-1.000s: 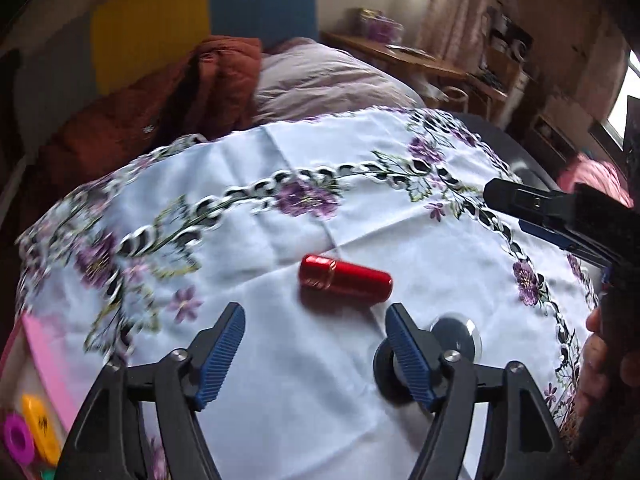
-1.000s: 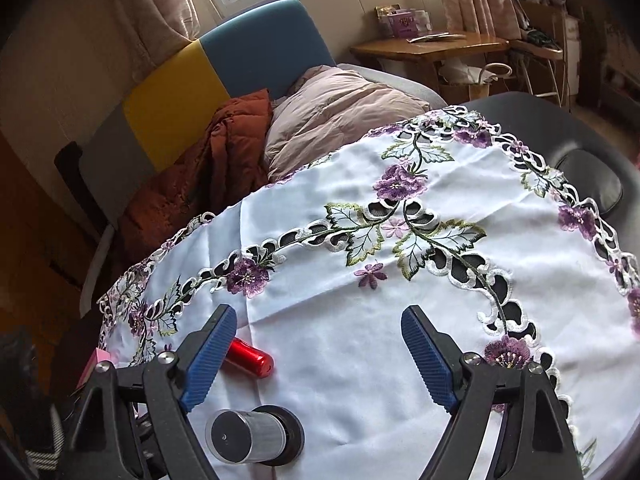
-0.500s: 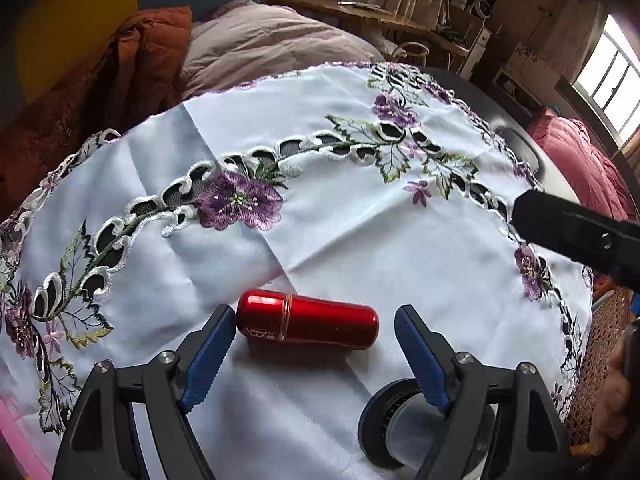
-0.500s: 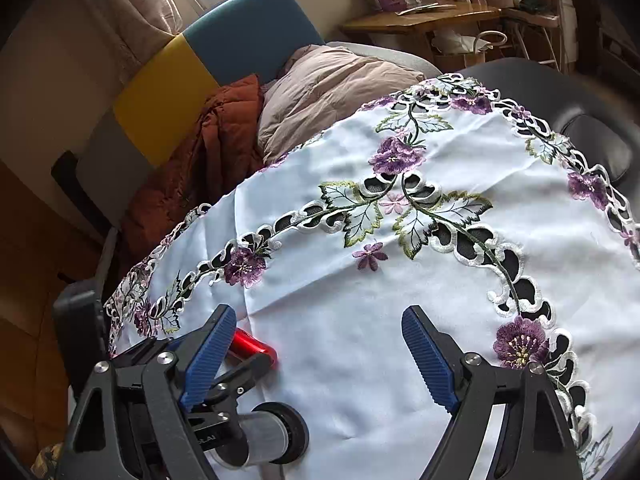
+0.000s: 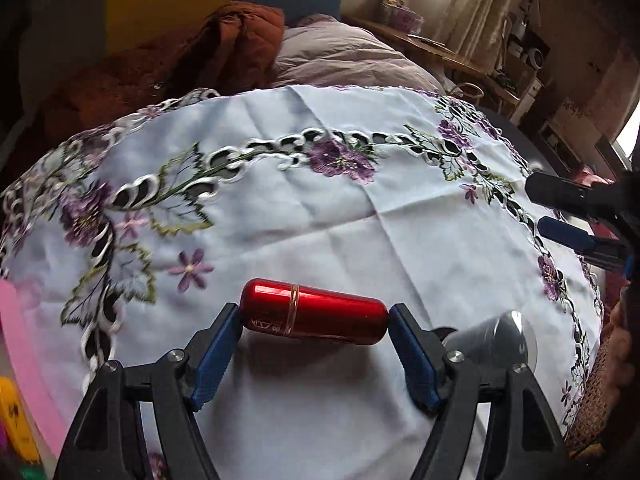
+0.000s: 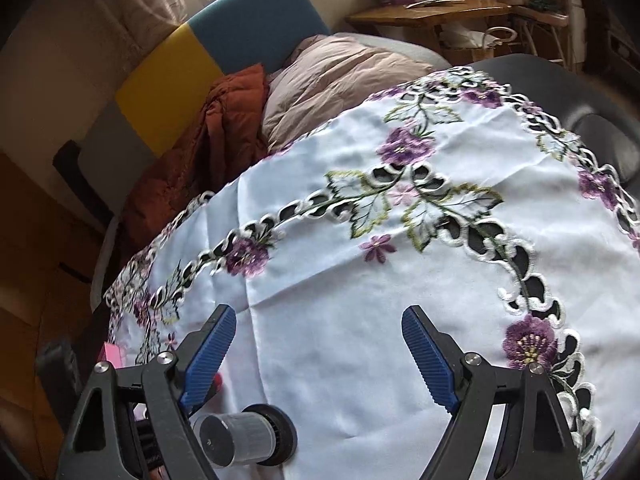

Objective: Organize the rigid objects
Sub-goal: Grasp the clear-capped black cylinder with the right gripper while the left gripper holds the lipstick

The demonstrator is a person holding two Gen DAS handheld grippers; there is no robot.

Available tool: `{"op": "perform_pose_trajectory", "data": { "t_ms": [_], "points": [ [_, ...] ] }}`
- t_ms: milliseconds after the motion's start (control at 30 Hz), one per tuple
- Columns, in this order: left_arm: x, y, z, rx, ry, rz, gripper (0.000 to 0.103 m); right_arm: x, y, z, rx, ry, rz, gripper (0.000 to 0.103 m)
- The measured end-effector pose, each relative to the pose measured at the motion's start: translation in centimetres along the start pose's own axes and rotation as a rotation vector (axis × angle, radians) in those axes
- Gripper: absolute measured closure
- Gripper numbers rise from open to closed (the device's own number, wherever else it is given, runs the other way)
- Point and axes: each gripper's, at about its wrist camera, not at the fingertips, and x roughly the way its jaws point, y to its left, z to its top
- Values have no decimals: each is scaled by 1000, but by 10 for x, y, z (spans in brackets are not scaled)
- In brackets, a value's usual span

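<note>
So the left hand-held gripper (image 5: 314, 316) had its blue pads touching both ends of the red tube (image 5: 314, 312), which lay on its side on the tabletop, clamped lengthwise as far as I could tell. Just right of it sat a grey cylinder (image 5: 490, 340) on a black base, tipped over, close behind the right pad. The right hand-held gripper (image 6: 318, 336) hung with its jaws wide apart over bare cloth, nothing between them; that same cylinder (image 6: 244, 438) lay low by its left finger. A pink thing (image 5: 24, 360) poked in at the left edge. The tablecloth (image 5: 320, 208) was white with purple flower embroidery and cutwork. Behind it, a rust-brown jacket (image 6: 208, 152) and a pale pillow (image 6: 340, 80) were piled on a yellow and blue seat, with a wooden desk (image 6: 428, 12) further back.
</note>
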Motion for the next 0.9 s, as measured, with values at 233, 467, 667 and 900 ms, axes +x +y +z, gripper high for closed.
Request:
{"op": "perform_pose_trajectory", "data": {
  "t_ms": [233, 467, 667, 900],
  "points": [
    [-27, 1, -57, -93, -25, 60, 27, 16, 26, -15, -137, 99, 35, 17],
    [-47, -16, -96, -102, -75, 57, 27, 9, 54, -32, -274, 128, 172, 17],
    [-51, -16, -105, -100, -93, 65, 27, 18, 80, -57, -455, 187, 110, 17],
    [-50, -18, -106, -88, -113, 77, 27, 39, 79, -76, -537, 290, 31, 52]
  ]
}}
